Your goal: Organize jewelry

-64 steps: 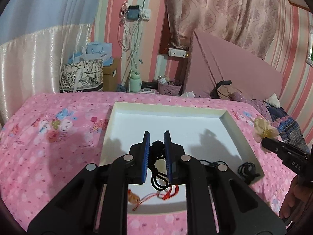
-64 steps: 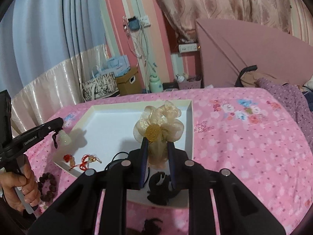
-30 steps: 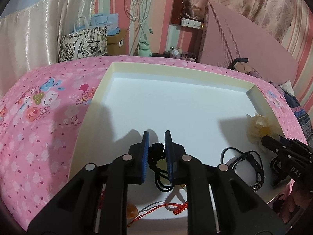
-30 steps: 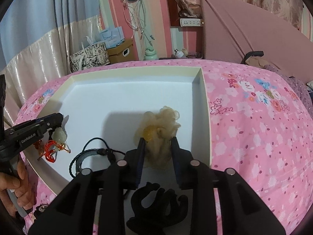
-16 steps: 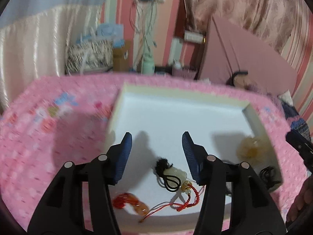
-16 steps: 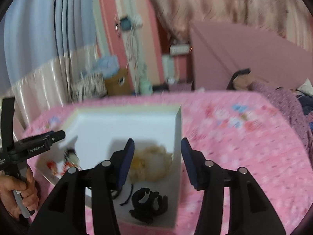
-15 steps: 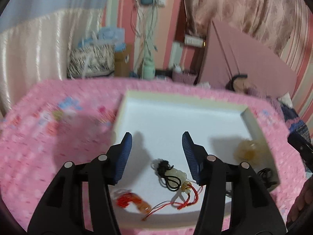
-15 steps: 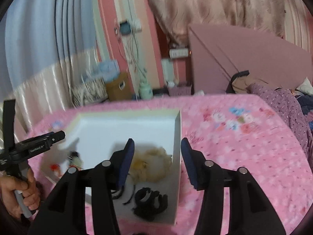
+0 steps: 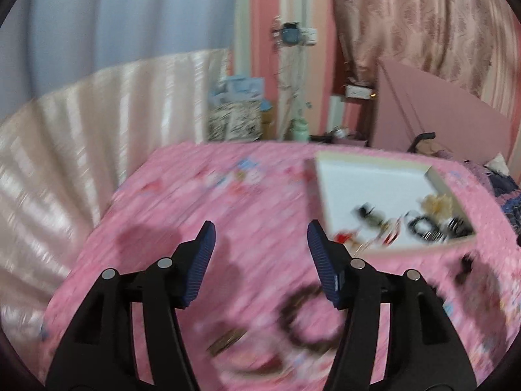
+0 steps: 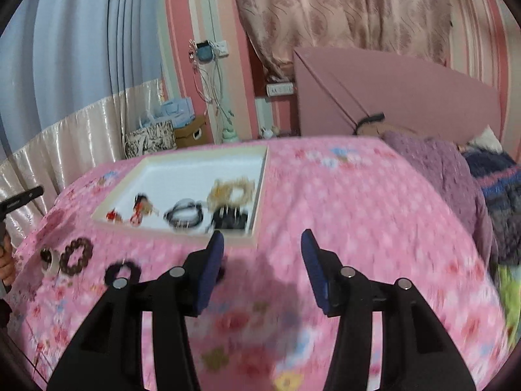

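Observation:
A white tray [image 9: 374, 162] lies on the pink bedspread, to the right of my left gripper [image 9: 260, 228], whose jaws are opening with nothing between them. In the tray lie a jade pendant on black cord [image 10: 141, 202], a red charm [image 10: 114, 216], a black bracelet [image 10: 184, 215], a cream flower scrunchie [image 10: 232, 190] and a black claw clip [image 10: 231, 218]. My right gripper [image 10: 262, 238] stands open and empty, just in front of the tray's near right corner. A brown bead bracelet [image 10: 76, 255], a black ring [image 10: 122, 272] and a silver bangle [image 10: 49, 259] lie loose on the bedspread.
A heap of purple and dark clothes [image 10: 456, 176] covers the bed's right side under the pink headboard [image 10: 390, 97]. Bags and a box [image 10: 149, 138] stand past the bed's far edge. A hand [image 10: 5, 267] shows at the left border.
Both grippers let go of what they held in the tray, the pendant and the scrunchie, opened, and drew back and up. The left one swung left, leaving the tray off to its right.

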### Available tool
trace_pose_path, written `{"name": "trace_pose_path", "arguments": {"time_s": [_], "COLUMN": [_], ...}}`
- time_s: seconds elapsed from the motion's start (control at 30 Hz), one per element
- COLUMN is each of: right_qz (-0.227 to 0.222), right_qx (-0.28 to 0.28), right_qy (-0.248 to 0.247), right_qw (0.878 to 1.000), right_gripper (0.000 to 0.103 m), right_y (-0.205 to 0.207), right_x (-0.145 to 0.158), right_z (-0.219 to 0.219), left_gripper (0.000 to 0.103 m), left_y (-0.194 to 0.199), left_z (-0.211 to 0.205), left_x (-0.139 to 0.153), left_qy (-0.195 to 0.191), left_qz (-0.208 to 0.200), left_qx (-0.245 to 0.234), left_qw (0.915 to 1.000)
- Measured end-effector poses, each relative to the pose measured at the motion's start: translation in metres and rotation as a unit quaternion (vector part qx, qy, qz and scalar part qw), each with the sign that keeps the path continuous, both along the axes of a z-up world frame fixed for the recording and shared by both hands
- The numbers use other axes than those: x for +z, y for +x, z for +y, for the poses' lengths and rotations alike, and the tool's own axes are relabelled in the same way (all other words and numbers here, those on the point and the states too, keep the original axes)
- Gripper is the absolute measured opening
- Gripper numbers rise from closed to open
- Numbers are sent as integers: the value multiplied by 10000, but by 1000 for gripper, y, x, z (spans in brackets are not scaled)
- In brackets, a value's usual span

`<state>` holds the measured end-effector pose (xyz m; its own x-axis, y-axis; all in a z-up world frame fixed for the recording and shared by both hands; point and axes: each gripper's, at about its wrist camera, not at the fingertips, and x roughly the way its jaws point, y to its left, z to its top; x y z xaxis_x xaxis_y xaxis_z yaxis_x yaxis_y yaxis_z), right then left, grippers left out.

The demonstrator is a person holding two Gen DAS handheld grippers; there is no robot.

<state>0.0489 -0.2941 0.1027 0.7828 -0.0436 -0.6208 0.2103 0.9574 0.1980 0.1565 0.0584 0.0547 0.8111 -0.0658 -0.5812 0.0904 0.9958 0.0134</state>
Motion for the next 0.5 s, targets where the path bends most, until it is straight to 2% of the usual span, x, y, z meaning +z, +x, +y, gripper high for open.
{"name": "trace_pose_path", "arguments": {"time_s": [0.1, 0.27, 0.37, 0.5], "right_qz": [120, 235, 272, 353], "right_qx": [43, 398, 638, 949], "right_qy": [68, 299, 271, 313], "right_qw": [9999, 9985, 9972, 9944], "right_gripper": [50, 50, 62, 65], "right_y": [-12, -12, -7, 9], "right_x": [-12, -24, -26, -32], "right_z": [19, 65, 101, 145], "left_gripper": [58, 58, 58, 58], "left_y": [-18, -33, -40, -44], "left_z": [26, 54, 52, 48], "left_x": [-23, -57, -67, -77], "left_qy": [109, -63, -8, 36], "left_qz": [180, 555, 626, 791], "left_qx": [193, 263, 132, -64], "left_qw": [9996, 9981, 9980, 9968]}}
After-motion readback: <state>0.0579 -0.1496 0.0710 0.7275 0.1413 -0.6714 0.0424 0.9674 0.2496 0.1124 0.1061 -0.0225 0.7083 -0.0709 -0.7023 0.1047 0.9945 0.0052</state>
